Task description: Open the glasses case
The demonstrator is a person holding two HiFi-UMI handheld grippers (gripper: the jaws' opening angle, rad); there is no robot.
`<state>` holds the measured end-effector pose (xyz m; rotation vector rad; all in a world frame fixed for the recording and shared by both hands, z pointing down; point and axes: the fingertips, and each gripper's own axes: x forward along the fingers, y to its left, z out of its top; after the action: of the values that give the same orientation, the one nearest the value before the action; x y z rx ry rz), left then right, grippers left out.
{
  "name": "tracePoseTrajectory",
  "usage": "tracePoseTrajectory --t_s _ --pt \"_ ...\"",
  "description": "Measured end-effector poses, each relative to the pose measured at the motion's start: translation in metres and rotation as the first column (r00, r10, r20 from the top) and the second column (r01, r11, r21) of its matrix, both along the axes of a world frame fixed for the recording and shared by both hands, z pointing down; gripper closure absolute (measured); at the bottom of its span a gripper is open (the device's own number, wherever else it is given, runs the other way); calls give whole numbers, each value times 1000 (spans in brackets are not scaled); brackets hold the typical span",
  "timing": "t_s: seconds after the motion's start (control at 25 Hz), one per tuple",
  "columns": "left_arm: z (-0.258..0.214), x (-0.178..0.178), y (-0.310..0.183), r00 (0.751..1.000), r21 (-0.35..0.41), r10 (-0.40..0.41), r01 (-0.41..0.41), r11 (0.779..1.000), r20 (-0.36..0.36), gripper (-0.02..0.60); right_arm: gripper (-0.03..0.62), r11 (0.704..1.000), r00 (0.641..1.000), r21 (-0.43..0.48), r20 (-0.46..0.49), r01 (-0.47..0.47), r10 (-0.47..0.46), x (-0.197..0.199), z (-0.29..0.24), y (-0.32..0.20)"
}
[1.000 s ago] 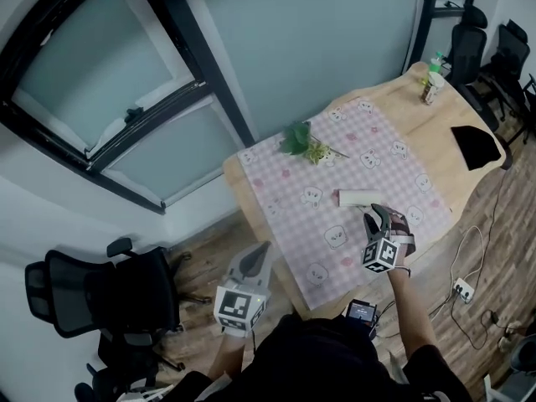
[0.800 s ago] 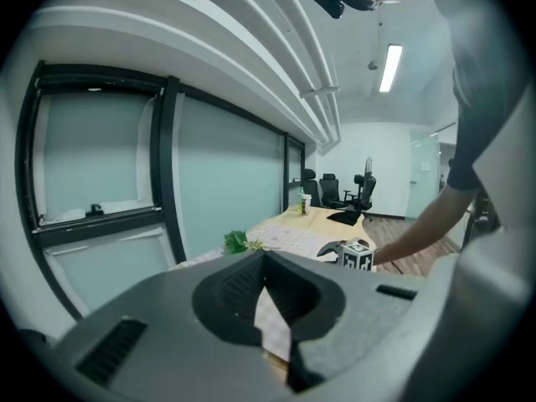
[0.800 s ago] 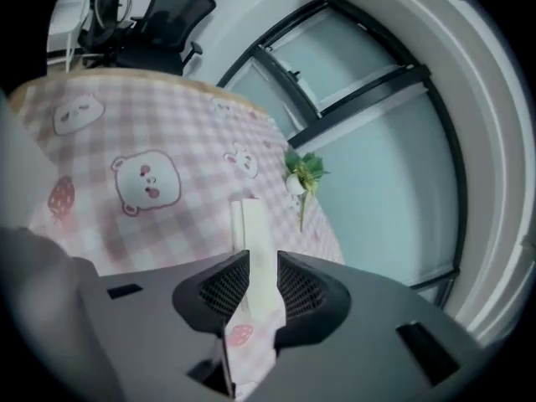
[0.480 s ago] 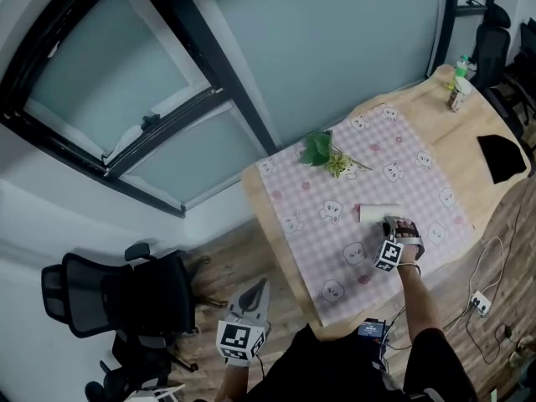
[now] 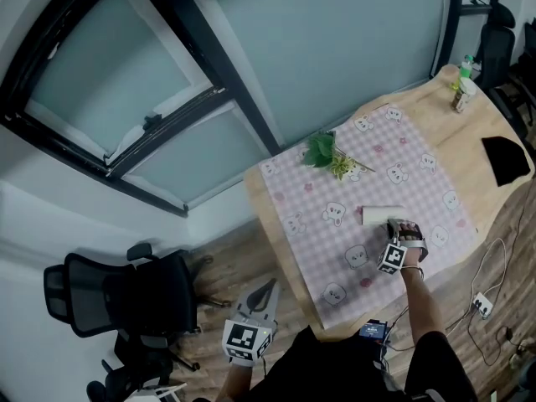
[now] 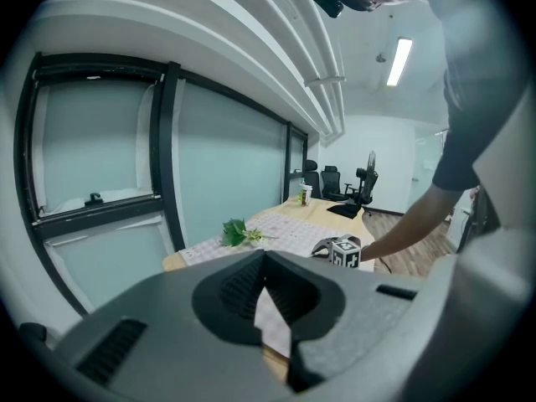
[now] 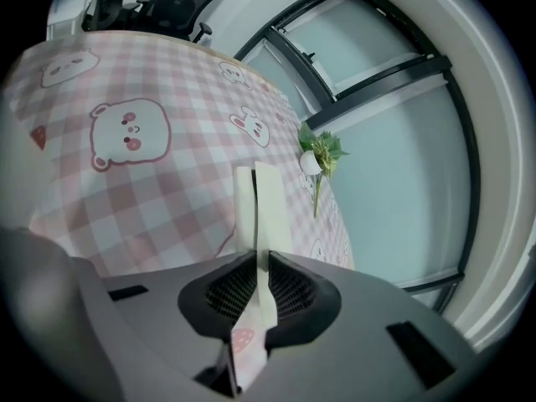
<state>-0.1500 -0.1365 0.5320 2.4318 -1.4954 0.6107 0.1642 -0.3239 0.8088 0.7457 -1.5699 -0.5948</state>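
Note:
The cream glasses case (image 5: pixel 381 215) lies on the pink checked cloth (image 5: pixel 318 193) near the table's right front. My right gripper (image 5: pixel 400 227) is down at the case's near end. In the right gripper view its jaws are closing, and the pads meet a thin cream flap of the case (image 7: pixel 266 199) held on edge between them, at the gripper (image 7: pixel 259 264). My left gripper (image 5: pixel 269 286) hangs off the table's front left over the floor, with its jaws together and nothing in them. From the left gripper (image 6: pixel 266 256) the table and the right gripper (image 6: pixel 333 248) show far off.
A green leafy sprig (image 5: pixel 329 152) lies at the cloth's far edge. Bottles (image 5: pixel 462 75) stand at the table's far right corner and a black flat item (image 5: pixel 506 158) lies at the right. An office chair (image 5: pixel 117 296) is at the left and a power strip (image 5: pixel 483 305) on the floor.
My right gripper dropped onto the near end of the case and its jaws narrowed from wide to pinching the flap. The left gripper sank a little below the table edge.

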Motion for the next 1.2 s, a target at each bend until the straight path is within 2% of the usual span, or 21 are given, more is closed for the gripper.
tracePoseTrajectory --t_s 0.12,0.32,0.56,0.8,1.0,1.2 --pt "-3 -1 -2 1000 3 -2 2 1000 -2 588 553 1000 999 8 35 2 -2 0 -15 -9" --pt "1 -3 1 1000 -9 -20 20 1000 -5 588 568 1000 1000 -10 4 25 -25 6 -30 -52" --pt "7 -7 7 999 -27 -48 48 998 -1 588 554 989 994 -136 -89 54 -66 10 -8 -99" --pt "12 -16 17 996 -31 -89 90 995 32 588 530 971 988 -236 -139 38 -72 11 11 -116" --pt "13 -16 19 995 -36 -95 96 995 30 588 533 976 992 -216 -114 35 -60 8 5 -118" --pt "10 -14 15 998 -5 -63 63 998 20 588 533 989 996 -121 -21 80 -84 0 -39 -98"
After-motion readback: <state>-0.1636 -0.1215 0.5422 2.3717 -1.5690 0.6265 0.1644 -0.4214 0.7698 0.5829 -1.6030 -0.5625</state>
